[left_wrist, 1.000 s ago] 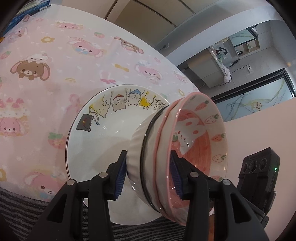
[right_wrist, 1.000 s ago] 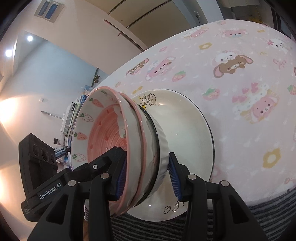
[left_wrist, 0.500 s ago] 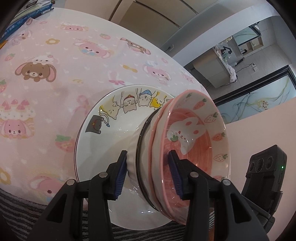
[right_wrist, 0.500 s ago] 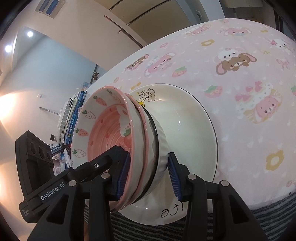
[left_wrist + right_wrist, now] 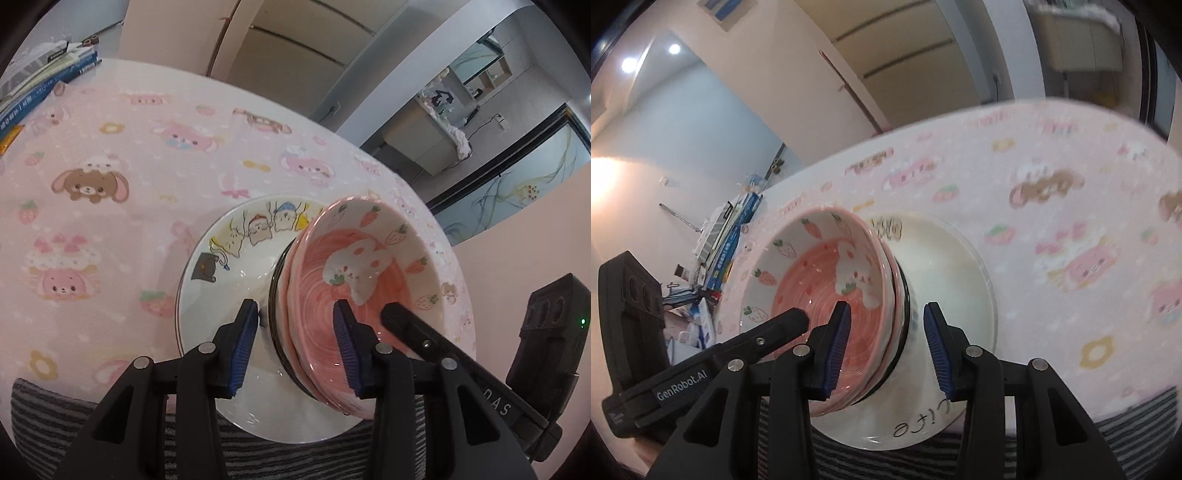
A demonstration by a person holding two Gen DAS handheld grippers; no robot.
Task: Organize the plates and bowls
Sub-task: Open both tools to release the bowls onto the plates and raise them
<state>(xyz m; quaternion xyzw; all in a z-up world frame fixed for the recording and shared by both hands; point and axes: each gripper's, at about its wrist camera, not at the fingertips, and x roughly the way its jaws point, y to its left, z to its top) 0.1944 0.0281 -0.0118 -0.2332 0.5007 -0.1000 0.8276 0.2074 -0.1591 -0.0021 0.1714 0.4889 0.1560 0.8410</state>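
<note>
Left wrist view: nested bowls sit on the cat plate (image 5: 236, 280), both grippers standing open around them.
From the left, the left gripper (image 5: 295, 347) has its pads spread either side of the stack's rim, touching nothing I can make out; the pink strawberry bowl (image 5: 369, 280) lies topmost, probably just set down; the right gripper (image 5: 884, 347) straddles the opposite rim, likewise released.

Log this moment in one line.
left gripper: open, straddling bowl stack rim | right gripper: open, straddling opposite rim | bowl stack: on plate
</note>
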